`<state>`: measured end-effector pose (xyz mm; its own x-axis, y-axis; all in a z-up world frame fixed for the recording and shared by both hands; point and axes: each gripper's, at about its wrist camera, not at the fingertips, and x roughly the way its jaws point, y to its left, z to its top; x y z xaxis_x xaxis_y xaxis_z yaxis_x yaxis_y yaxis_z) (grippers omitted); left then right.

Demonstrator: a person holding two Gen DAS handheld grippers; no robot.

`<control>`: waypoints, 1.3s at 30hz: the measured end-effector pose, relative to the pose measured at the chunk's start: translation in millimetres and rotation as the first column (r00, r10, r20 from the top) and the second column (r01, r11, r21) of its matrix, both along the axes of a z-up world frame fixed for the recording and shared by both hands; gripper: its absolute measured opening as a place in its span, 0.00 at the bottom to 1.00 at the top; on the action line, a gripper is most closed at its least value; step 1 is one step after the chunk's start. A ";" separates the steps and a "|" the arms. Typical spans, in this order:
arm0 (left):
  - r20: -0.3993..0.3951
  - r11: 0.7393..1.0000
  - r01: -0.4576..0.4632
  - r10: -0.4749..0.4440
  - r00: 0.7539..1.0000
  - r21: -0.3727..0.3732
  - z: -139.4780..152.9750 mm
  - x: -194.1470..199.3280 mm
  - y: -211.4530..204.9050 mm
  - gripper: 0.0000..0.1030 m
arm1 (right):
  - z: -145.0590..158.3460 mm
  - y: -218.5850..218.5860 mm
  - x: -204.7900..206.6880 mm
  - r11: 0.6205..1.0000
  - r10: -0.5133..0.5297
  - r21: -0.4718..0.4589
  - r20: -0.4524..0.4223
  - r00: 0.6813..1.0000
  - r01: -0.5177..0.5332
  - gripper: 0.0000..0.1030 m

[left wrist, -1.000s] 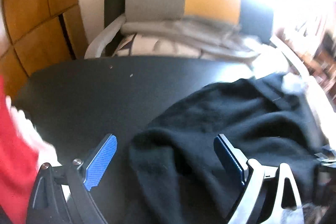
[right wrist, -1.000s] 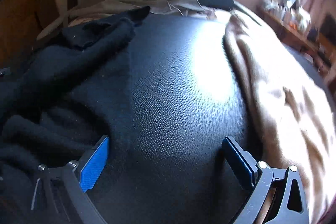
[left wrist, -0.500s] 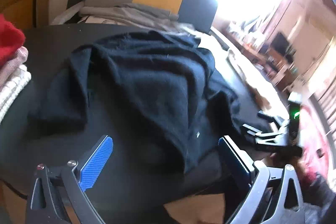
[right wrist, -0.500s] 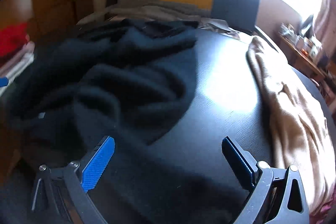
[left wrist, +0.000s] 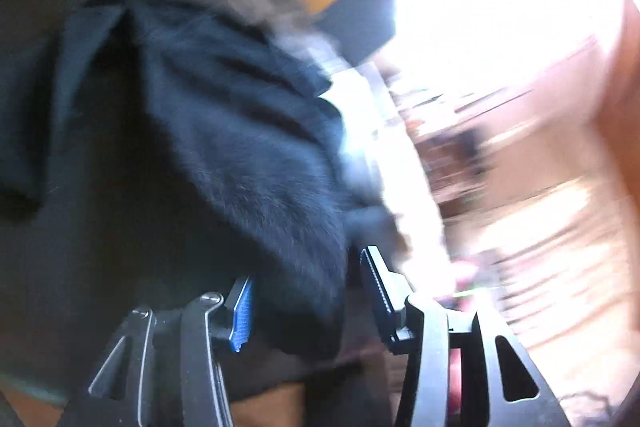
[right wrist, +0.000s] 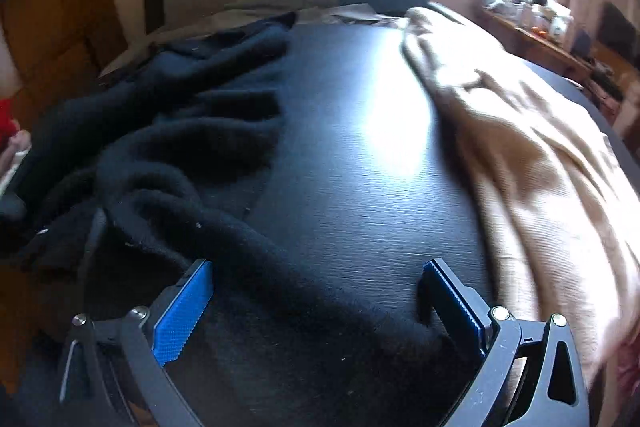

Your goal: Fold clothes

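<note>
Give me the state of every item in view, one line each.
black sweater: crumpled, unfolded, on the table.
tan garment: loosely spread on the table, apart from the sweater.
left gripper: jaws have just been closing around sweater fabric; grip unclear in the blur.
right gripper: open, sweater hem between its jaws, unpinched.

Black hand-held gripper (right wrist: 316,307) frames — blue ribbed pads (right wrist: 182,315), silver screws.

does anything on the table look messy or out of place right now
Yes. The black sweater lies rumpled in deep folds on the left of the dark table, its near edge hanging over the table's front. The tan garment sprawls unfolded along the right side.
</note>
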<state>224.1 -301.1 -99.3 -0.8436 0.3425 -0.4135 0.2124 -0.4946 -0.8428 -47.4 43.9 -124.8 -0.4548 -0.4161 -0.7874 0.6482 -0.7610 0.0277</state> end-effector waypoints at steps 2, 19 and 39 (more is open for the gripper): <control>-0.132 0.997 -0.002 0.013 0.991 0.083 12.0 18.3 -16.4 0.47 | -0.3 7.9 -5.3 1.000 -0.028 -0.002 -0.004 1.000 0.028 1.00; 0.323 0.905 0.210 -0.087 0.942 -0.369 -12.4 -1.4 67.2 0.83 | -4.5 26.7 -8.4 0.992 -0.119 -0.061 -0.091 0.989 0.113 1.00; -0.141 0.982 0.086 -0.063 0.988 0.168 -5.9 24.8 7.8 0.11 | -12.9 37.8 3.9 0.974 -0.176 -0.177 -0.208 0.962 0.140 1.00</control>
